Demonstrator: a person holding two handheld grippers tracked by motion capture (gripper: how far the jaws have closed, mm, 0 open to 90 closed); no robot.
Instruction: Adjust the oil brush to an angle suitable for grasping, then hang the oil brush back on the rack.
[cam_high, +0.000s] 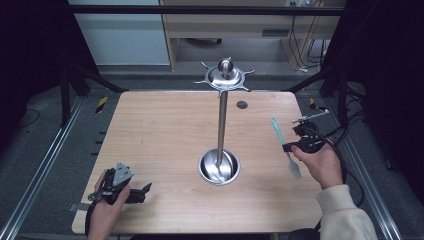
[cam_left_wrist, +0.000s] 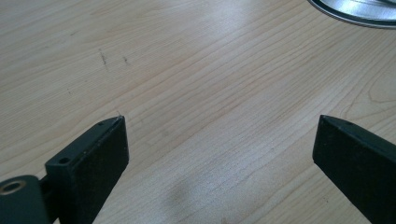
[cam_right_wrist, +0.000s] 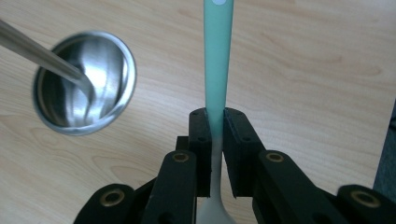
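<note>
- Right gripper (cam_right_wrist: 215, 135) is clamping a utensil (cam_high: 283, 145) by its handle, jaws nearly together on the shaft where teal is fading into the pale head end
- In the high view the utensil is hanging in the air over the right side of the table (cam_high: 160, 130), teal handle pointing away from the person, pale head toward them
- Pick-up is looking done: the utensil is sitting clear of the wood, gripped firmly
- Metal stand (cam_high: 222, 115) is standing mid-table, post rising from its bowl-shaped base to a hooked disc on top; no utensil is hanging on it
- Judged remaining: carrying the utensil to the stand and hooking it on the hooked top; hanging hole at the handle tip is showing in the right gripper view
- Left gripper (cam_high: 131, 192) is resting low at the near left corner, jaws spread wide, holding nothing
</note>
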